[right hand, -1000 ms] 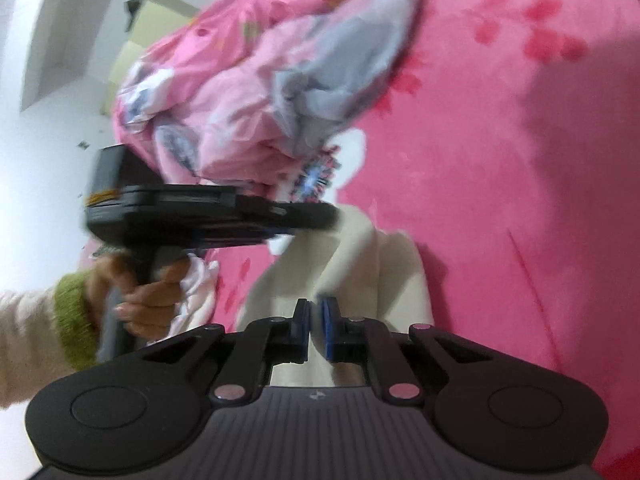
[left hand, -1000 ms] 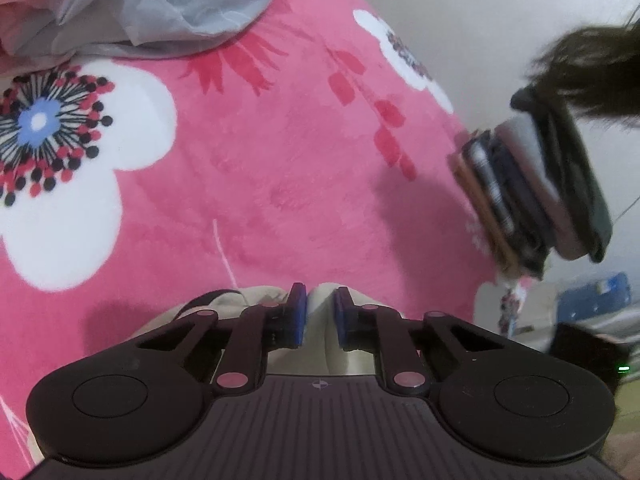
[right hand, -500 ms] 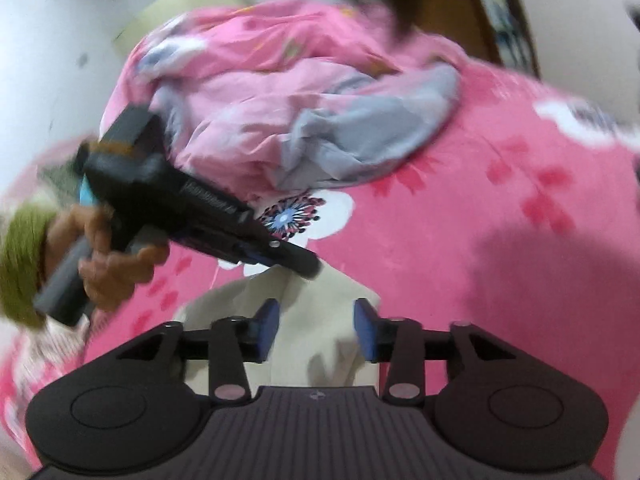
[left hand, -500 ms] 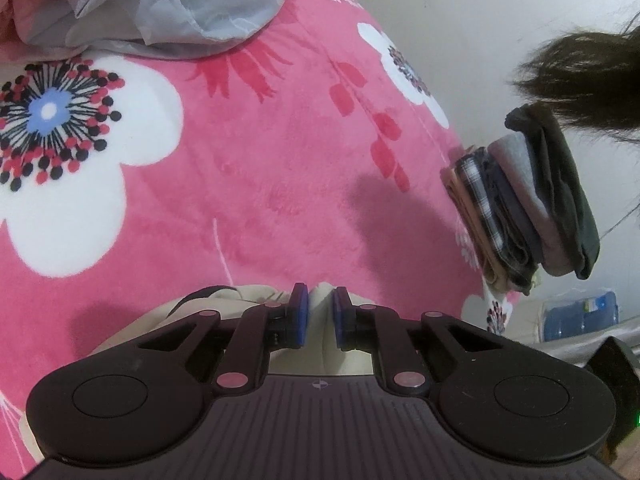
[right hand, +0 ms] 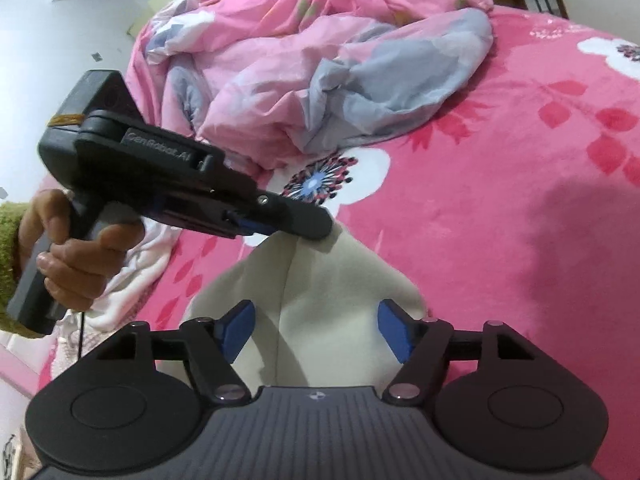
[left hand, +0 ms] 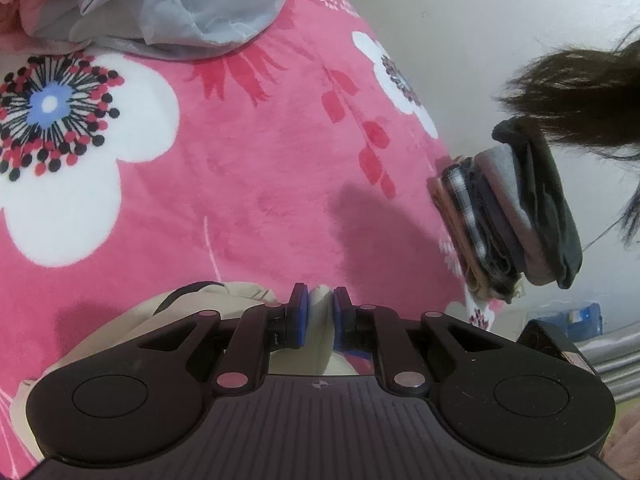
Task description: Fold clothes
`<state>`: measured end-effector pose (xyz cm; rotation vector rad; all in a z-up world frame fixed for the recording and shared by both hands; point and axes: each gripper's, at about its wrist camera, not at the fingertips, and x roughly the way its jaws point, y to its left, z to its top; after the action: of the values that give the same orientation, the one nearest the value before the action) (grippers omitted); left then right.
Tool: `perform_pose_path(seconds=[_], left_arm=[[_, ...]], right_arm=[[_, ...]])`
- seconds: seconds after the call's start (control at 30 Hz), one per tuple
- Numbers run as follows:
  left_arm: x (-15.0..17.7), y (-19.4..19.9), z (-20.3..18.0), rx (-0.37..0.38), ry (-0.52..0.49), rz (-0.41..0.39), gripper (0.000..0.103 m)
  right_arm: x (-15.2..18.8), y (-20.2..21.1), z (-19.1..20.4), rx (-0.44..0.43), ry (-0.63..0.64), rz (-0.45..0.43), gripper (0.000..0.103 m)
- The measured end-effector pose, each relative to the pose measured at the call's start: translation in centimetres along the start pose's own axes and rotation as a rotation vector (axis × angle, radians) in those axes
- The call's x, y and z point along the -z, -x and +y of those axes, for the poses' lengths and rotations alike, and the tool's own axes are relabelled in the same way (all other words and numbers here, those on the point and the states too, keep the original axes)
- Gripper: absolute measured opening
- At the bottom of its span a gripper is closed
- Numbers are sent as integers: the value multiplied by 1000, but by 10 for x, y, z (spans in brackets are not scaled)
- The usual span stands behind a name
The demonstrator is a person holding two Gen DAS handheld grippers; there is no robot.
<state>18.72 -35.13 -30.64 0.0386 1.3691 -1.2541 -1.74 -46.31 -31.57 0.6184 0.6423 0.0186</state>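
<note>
One embossed marking, "GenRobot.AI", can be read on the black body of the left gripper (right hand: 316, 232), at the left of the right wrist view. No other text is legible.

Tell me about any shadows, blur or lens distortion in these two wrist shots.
Left wrist view: sharp, fisheye bends the pink blanket, a soft shadow falls beside the folded stack. Right wrist view: sharp too, a broad shadow on the blanket's right, dark corners.

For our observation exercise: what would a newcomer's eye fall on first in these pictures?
The bright pink flowered blanket fills both views. On it lies a cream garment, pinched at one end by the left gripper, while the right gripper hangs wide open above it. A neat stack of folded clothes sits at the blanket's right edge.
</note>
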Motion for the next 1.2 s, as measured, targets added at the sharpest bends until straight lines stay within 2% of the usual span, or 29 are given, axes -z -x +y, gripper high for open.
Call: perform_pose_path(seconds=[0.07, 0.17, 0.27, 0.57, 0.73, 0.8, 0.87, 0.97, 1.03, 1.1, 1.13, 1.17, 1.2], left_arm=[[0, 1, -1, 2, 1, -4, 11], [-1, 1, 0, 14, 13, -9, 11], [0, 3, -1, 28, 11, -14, 11], [1, 8, -1, 49, 19, -25, 11], [1, 3, 2, 62, 28, 10, 12], [0, 0, 3, 66, 16, 42, 17], [0, -5, 2, 45, -25, 73, 37], [-1, -16, 0, 13, -59, 102, 45], [-3, -23, -2, 1, -79, 124, 46], [-3, -28, -5, -13, -114, 141, 46], [-2, -29, -7, -24, -146, 147, 40], [-1, -29, -11, -36, -182, 150, 25], [0, -29, -12, -45, -204, 150, 19]], right_arm=[[-3, 9, 0, 26, -3, -36, 71], [1, 10, 1, 60, -4, -5, 72], [8, 4, 1, 39, -30, 27, 72], [3, -10, -15, -39, -152, 2, 74], [1, -17, -27, -94, -229, 0, 74], [0, -17, -29, -96, -235, -4, 74], [0, -15, -26, -86, -214, -9, 74], [1, -10, -21, -69, -173, -15, 74], [2, -7, -16, -52, -141, -15, 74], [4, -3, -12, -29, -108, -15, 74], [5, 0, -10, -17, -98, -16, 74], [6, 3, -9, -5, -88, -16, 74], [7, 6, -8, 7, -78, -17, 74]])
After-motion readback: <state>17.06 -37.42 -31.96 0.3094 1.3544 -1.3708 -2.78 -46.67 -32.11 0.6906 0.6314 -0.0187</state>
